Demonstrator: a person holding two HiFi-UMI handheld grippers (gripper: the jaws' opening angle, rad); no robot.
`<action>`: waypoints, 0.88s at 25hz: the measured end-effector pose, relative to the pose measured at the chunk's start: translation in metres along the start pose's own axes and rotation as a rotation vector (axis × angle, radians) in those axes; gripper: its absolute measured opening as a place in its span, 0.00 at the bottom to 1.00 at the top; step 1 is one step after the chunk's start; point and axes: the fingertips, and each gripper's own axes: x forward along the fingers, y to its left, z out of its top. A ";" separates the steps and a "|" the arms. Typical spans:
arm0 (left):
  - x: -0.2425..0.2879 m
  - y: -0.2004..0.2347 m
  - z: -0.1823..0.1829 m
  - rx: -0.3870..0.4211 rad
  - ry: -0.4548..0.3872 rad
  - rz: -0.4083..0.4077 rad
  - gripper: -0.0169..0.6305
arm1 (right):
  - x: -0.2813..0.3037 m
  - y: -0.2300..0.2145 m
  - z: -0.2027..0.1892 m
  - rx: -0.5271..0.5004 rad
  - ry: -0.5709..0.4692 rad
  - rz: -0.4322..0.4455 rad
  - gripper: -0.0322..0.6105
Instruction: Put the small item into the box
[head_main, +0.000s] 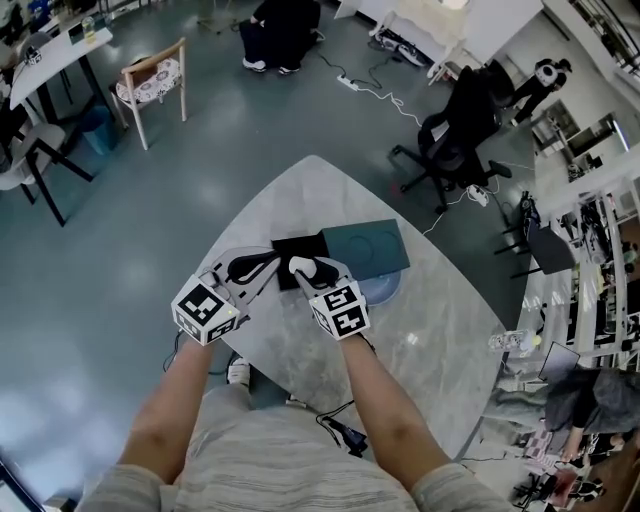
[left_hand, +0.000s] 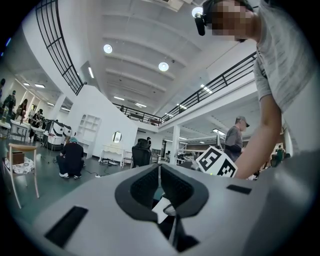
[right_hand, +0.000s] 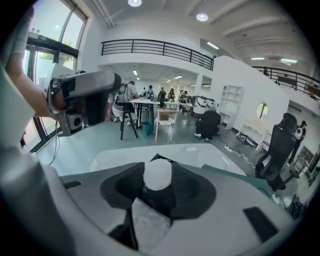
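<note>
Left of centre, the left gripper (left_hand: 159, 172) hangs pinched closed on nothing, keeping clear, while just right of it the right gripper (right_hand: 157, 182) clamps the small white item (right_hand: 157, 174) over the open black box (head_main: 298, 245), its teal lid (head_main: 365, 248) parked further right, ready, I'd say, for the drop.

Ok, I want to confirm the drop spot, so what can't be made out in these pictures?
Black box interior: head view, right gripper and its white item cover much of it.
Round bluish thing: head view, mostly under the teal lid.
White item's lower part: right gripper view, sunk between the jaws.
Box: left gripper view, behind the left gripper itself.
</note>
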 end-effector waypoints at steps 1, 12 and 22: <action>-0.001 0.000 0.000 0.000 0.000 0.000 0.06 | 0.003 0.000 -0.002 -0.008 0.012 -0.002 0.33; 0.000 0.002 -0.004 -0.008 0.005 -0.011 0.06 | 0.027 -0.005 -0.027 -0.085 0.187 -0.004 0.33; 0.000 0.001 -0.006 -0.008 0.010 -0.011 0.07 | 0.033 -0.002 -0.044 -0.109 0.290 -0.010 0.34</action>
